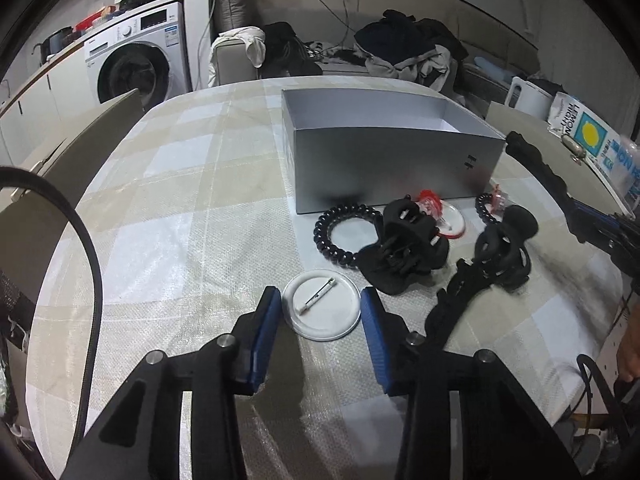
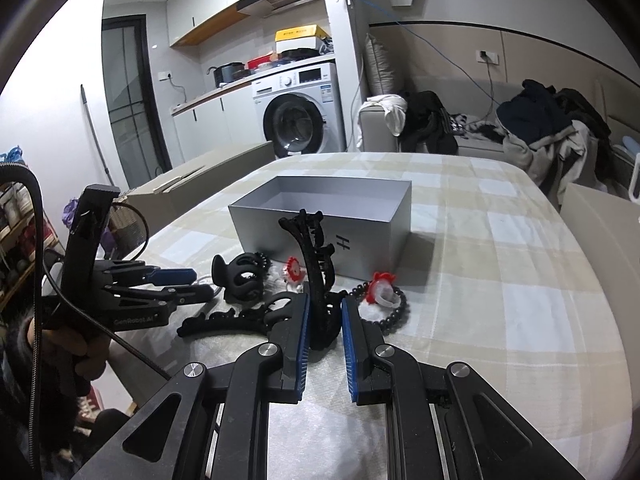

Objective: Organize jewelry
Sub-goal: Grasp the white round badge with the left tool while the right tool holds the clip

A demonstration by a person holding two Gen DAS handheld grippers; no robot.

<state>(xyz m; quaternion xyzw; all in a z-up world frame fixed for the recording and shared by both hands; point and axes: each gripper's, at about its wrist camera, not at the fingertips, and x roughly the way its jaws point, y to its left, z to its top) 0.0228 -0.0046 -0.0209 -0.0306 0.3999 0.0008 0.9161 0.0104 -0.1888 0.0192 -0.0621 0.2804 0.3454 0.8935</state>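
A white pin badge [image 1: 320, 308] lies back-up on the checked cloth between the blue pads of my left gripper [image 1: 320, 300]. The pads stand close to its rim without pressing, so the gripper is open. My right gripper [image 2: 325, 312] is shut on a long black hair clip [image 2: 316, 264], which stands upright between its pads. An open grey box [image 1: 392, 168] sits behind the pile. In front of it lie a black spiral hair tie [image 1: 319, 236], two black claw clips [image 1: 404, 248], a second long clip [image 1: 456, 300], red-trimmed rings [image 2: 380, 288] and a bead bracelet [image 2: 394, 316].
The table [image 2: 500, 280] fills the foreground under a checked cloth. Chair backs [image 1: 80, 140] stand at its left side. A washing machine [image 2: 298, 112] and a sofa piled with clothes [image 2: 540, 128] are behind. A hand [image 2: 60, 344] holds the left gripper's handle.
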